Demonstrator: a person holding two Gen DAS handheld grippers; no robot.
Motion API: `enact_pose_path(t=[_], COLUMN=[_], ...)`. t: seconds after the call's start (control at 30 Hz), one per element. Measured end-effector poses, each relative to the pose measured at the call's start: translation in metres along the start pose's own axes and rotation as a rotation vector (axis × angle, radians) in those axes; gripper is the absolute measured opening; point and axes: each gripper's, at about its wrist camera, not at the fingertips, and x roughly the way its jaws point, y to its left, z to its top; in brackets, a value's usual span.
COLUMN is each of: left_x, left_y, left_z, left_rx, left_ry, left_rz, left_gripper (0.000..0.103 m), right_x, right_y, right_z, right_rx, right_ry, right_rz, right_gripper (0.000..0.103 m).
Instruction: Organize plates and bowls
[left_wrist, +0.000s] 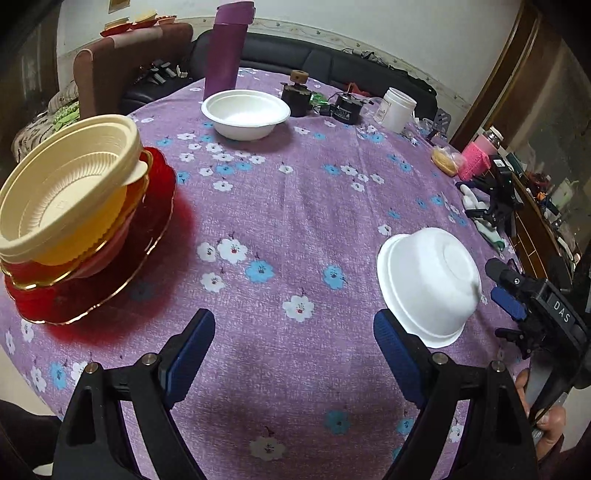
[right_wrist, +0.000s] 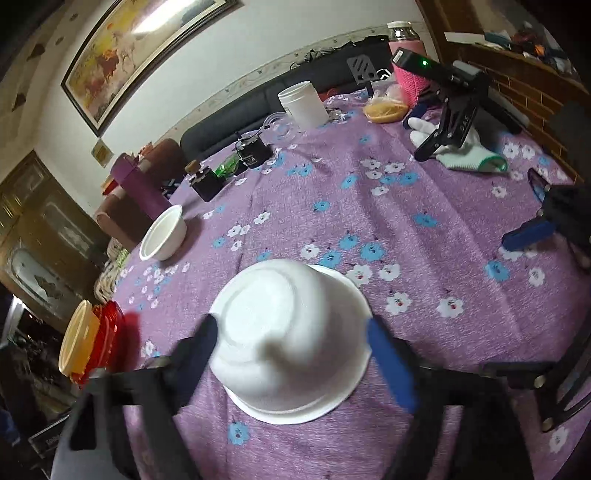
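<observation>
Left wrist view: left tool (left_wrist: 293, 345) spread wide over bare purple floral tabletop (left_wrist: 295, 206). At nine o'clock, cream plastic bowl (left_wrist: 62, 192) nests in stacked yellow and red dishes (left_wrist: 110, 258). Upright white paper bowl (left_wrist: 245, 112), empty, at twelve.

Right wrist view: right tool (right_wrist: 291, 347) straddles the upside-down white paper bowl (right_wrist: 291, 339); grip unclear.

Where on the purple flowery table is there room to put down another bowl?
The widest bare cloth lies in the middle, between the stacked cream and yellow bowls on red plates, the upright white bowl and the upside-down white bowl. The far edge is crowded: purple flask, black gadgets, white plastic jar.
</observation>
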Motion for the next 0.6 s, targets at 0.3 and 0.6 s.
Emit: enact_pose_path(t=[0.3,0.6], left_x=[0.014,0.012], left_y=[-0.001,0.002], left_z=[-0.001,-0.001], left_rx=[-0.009,-0.015], left_ry=[0.038,0.026], left_rz=[-0.021,-0.009], left_gripper=[0.087,0.087], right_x=[0.034,0.054], right_y=[0.055,0.065], right_z=[-0.018,-0.016], right_rx=[-0.357,-0.427], right_ry=[0.053,0.068], right_rz=[-0.173,-0.189], right_gripper=[0.102,0.103])
